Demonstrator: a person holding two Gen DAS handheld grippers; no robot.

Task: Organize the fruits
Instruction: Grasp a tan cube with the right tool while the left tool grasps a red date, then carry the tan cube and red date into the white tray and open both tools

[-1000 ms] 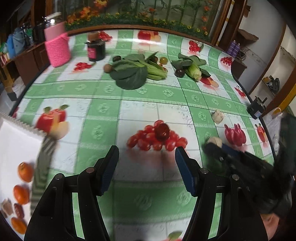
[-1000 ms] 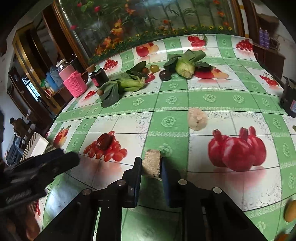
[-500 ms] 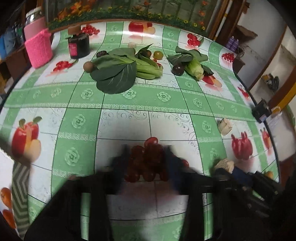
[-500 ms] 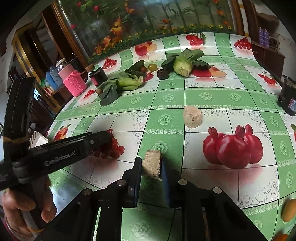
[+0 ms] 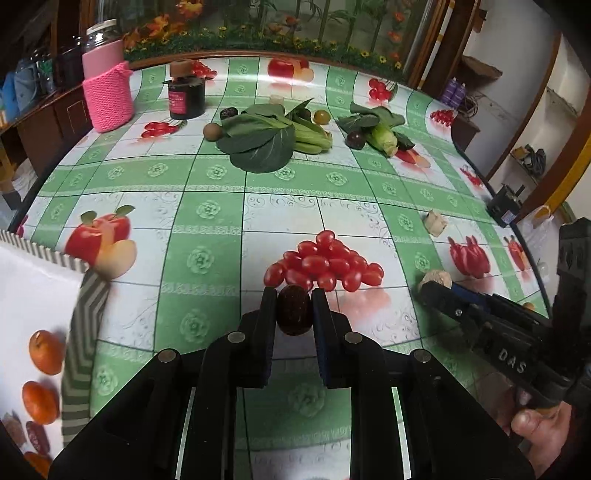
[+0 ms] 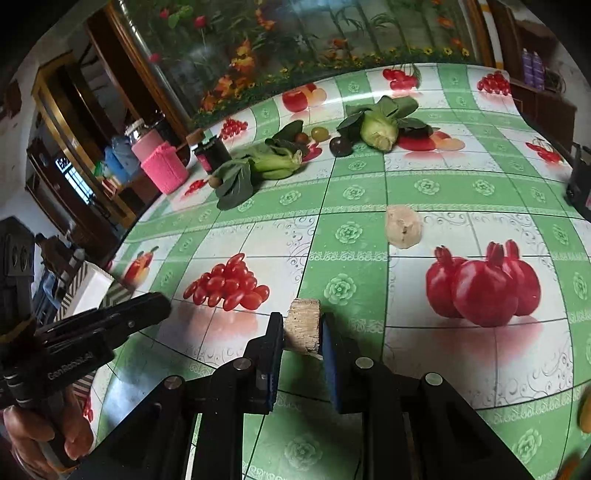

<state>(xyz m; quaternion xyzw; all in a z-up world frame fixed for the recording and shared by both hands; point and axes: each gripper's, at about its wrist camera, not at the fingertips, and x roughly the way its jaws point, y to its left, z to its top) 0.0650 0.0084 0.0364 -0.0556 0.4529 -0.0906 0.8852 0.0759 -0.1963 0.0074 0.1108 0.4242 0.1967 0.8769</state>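
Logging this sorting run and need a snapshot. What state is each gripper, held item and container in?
left gripper: shut on dark red fruit
right gripper: shut on tan chunk
second tan chunk: loose on tablecloth
dark jar: upright, lidded

Near tablecloth (image 5: pixel 207 206) lies open; leafy greens (image 5: pixel 258 144) crowd its far side.

Dark red fruit (image 5: pixel 294 310), green-and-white checked tablecloth (image 5: pixel 207 173), pink knitted sleeve (image 5: pixel 108 96)

A home dining room: fruit-print tablecloth (image 5: pixel 207 177), wooden cabinets (image 6: pixel 92 155), floral wall mural (image 5: pixel 295 22).
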